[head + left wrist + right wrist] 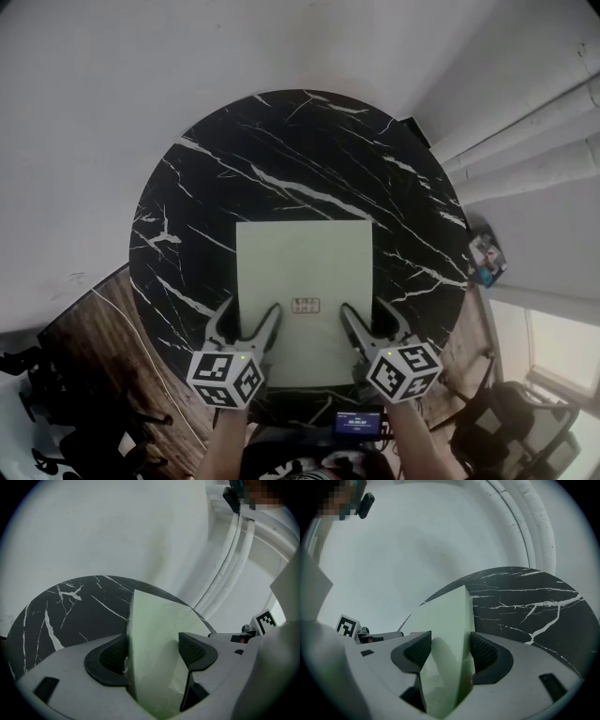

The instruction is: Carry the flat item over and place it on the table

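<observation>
A pale green flat board with a small label lies flat on the round black marble table, its near edge close to the table's rim. My left gripper straddles the board's near left corner, one finger off the side edge and one over the top face. My right gripper straddles the near right corner the same way. In the left gripper view the board sits between widely spread pads, and likewise the board in the right gripper view. Both stand open.
White pipes run along the wall at the right, with a small colourful object below them. Wooden floor shows left of the table, dark chair parts beyond it. A small lit screen sits near my body.
</observation>
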